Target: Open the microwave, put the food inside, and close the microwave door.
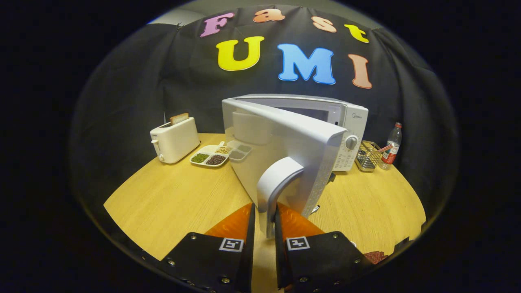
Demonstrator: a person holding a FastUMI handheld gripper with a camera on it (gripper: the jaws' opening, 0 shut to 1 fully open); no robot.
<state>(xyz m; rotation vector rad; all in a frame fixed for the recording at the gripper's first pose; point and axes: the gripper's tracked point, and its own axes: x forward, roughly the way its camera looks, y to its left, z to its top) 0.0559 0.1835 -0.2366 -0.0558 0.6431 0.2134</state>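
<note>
Gripper point(265, 219) level, low over the table point(171, 203), fingers clamped on the door handle point(276, 183). Microwave point(325, 122) door point(281, 150) swung partly open, straight ahead of the fingers.

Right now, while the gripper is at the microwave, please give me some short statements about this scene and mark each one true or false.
1. The gripper is closed on the microwave door handle. True: the handle sits between both fingers.
2. The microwave door is fully shut. False: it is swung partly open.
3. A slice of bread stands up out of the toaster. True.
4. The divided tray of beans lies to the right of the microwave. False: it lies between the toaster and the open door.
5. The plastic bottle lies on its side on the table. False: it stands upright beside the wire basket.
</note>
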